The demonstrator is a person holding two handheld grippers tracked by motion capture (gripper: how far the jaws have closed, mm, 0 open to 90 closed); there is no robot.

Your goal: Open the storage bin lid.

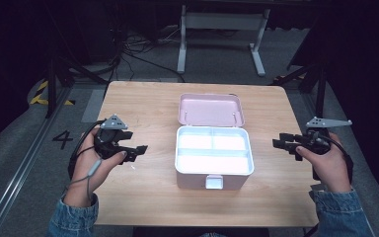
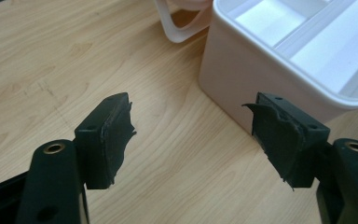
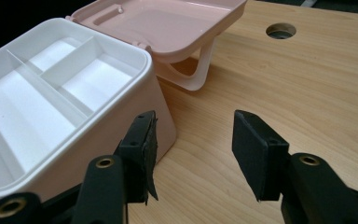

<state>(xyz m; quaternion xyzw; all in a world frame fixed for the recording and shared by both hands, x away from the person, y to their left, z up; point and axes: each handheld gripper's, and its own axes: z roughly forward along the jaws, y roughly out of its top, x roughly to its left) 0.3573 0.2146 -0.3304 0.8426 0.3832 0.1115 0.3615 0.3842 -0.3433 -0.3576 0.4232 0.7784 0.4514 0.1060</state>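
Note:
A pink box (image 1: 214, 163) with a white divided tray stands in the middle of the wooden table (image 1: 143, 103), its lid (image 1: 210, 109) folded back flat behind it. My left gripper (image 1: 139, 152) hovers left of the box, open, with bare wood between its jaws; the box's corner (image 2: 242, 70) lies just past its right jaw. My right gripper (image 1: 278, 143) is held right of the box, also open and empty. In the right gripper view the box (image 3: 51, 88) sits to the left of the gripper (image 3: 193, 149) and the lid (image 3: 168, 28) lies beyond it.
The box's white handle (image 3: 200, 74) hangs under the lid edge. A round cable hole (image 3: 280, 31) is cut in the tabletop at the far side. Beyond the table are a white desk frame (image 1: 222, 29), cables on the floor and dark stands.

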